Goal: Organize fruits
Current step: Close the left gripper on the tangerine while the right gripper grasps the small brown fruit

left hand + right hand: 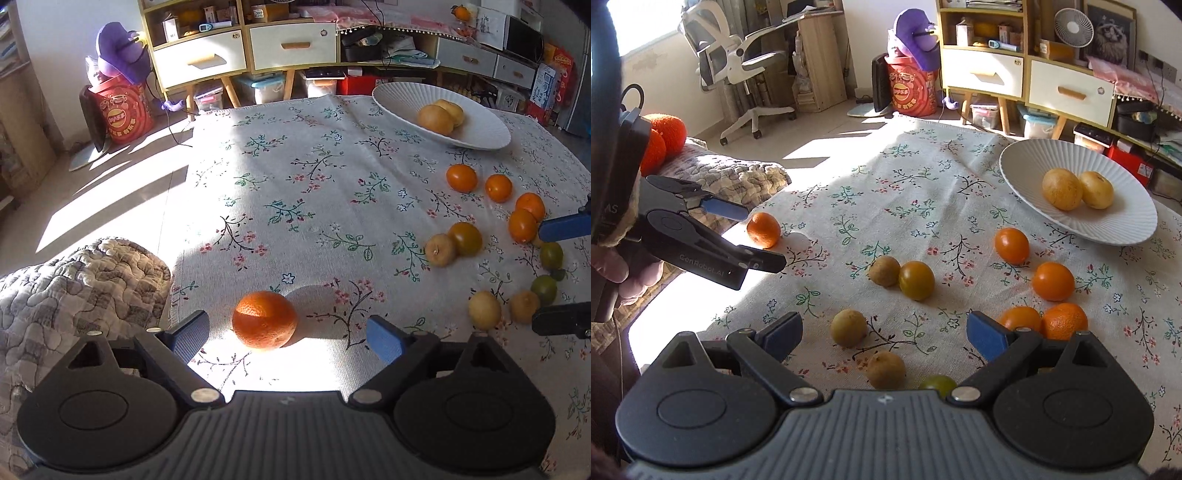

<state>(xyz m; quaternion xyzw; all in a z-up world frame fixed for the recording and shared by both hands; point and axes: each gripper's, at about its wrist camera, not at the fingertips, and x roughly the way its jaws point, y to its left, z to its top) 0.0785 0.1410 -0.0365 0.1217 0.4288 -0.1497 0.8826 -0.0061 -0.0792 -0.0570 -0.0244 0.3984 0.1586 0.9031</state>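
Straddling lone mandarin [264, 319] on floral tablecloth [317, 192]: left gripper [288, 338], jaws apart, pads not touching. Right gripper [884, 334] released, empty, over scattered fruit. White ribbed plate [1123, 225] w/ 2 yellow fruits [1078, 189], far right.

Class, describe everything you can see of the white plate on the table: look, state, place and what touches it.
The white plate is a wide, shallow oval dish with fine ribs running out to its rim, matte and ceramic-looking. It rests upright on the floral tablecloth at the table's far right corner. Two yellowish round fruits lie touching each other in its middle. Neither gripper is near it; the orange fruits lie apart from it.
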